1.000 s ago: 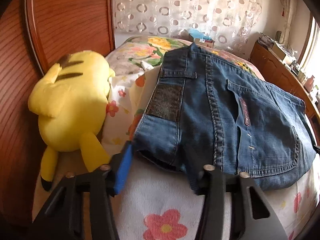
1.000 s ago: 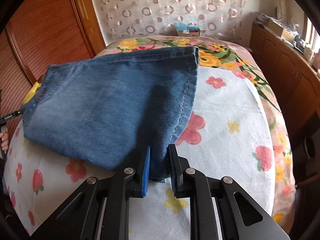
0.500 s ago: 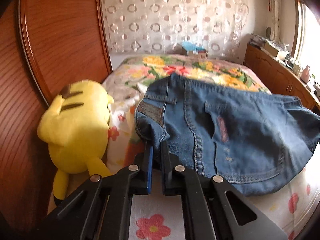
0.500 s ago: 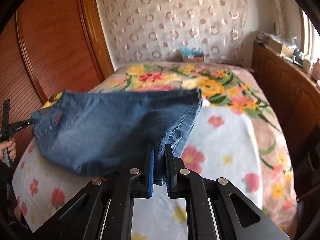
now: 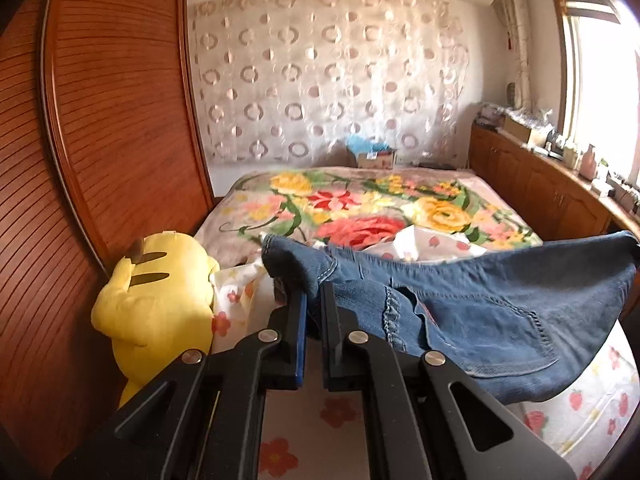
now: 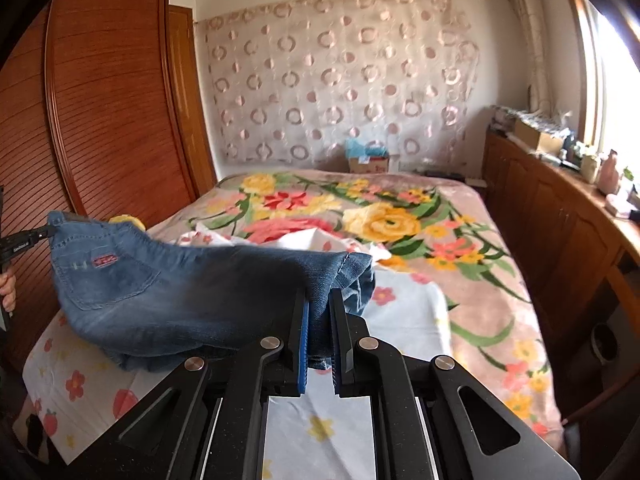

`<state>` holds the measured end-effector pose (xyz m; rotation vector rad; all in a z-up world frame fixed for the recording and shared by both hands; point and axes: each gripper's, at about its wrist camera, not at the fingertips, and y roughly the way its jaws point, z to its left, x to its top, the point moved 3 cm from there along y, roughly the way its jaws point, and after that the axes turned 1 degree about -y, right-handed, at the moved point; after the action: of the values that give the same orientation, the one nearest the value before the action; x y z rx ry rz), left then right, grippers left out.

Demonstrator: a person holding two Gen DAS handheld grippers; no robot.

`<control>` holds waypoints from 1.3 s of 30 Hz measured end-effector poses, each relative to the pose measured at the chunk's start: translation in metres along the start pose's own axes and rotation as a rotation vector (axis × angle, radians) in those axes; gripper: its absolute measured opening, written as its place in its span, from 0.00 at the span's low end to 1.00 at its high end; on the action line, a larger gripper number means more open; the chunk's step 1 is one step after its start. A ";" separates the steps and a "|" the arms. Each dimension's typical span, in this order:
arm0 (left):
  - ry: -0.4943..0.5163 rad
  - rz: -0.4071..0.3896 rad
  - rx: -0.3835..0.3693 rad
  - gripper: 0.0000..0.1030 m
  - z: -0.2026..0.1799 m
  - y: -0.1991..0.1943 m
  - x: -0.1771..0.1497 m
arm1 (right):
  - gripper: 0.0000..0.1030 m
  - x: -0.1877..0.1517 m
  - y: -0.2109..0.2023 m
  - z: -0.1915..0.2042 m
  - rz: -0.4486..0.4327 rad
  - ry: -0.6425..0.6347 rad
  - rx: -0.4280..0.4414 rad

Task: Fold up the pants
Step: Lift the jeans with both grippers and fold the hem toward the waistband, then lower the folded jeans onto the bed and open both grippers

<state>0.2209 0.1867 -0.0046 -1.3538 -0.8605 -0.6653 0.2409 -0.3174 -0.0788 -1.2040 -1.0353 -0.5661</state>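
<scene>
Blue denim pants (image 5: 480,312) hang stretched between both grippers above the bed. My left gripper (image 5: 313,300) is shut on the waistband end, near the back pocket. My right gripper (image 6: 319,304) is shut on the other end of the pants (image 6: 180,300), by the folded leg hems. The cloth sags in the middle and its lowest part touches the white flowered sheet (image 6: 320,432). The left gripper (image 6: 24,240) shows at the far left of the right wrist view.
A yellow plush toy (image 5: 160,304) lies at the bed's left edge against the wooden wardrobe (image 5: 100,140). A floral blanket (image 6: 400,216) covers the far bed. A wooden cabinet (image 6: 560,220) runs along the right. A small box (image 5: 376,156) sits at the bed's far end.
My left gripper closed on the waistband. Both grippers rose, lifting the pants off the bed so they now hang between them.
</scene>
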 end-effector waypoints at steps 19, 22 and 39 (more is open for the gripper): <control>-0.013 0.050 -0.089 0.06 -0.028 -0.089 -0.111 | 0.08 -0.116 -0.122 0.022 0.020 0.074 -0.041; -0.004 0.084 -0.080 0.06 -0.028 -0.085 -0.129 | 0.08 -0.130 -0.124 0.025 0.061 0.090 -0.030; 0.017 0.107 -0.091 0.60 -0.032 -0.098 -0.145 | 0.14 -0.112 -0.117 0.013 0.117 0.142 -0.007</control>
<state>0.0656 0.1323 -0.0720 -1.4640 -0.7461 -0.6380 0.0897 -0.3587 -0.1214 -1.2045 -0.8379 -0.5553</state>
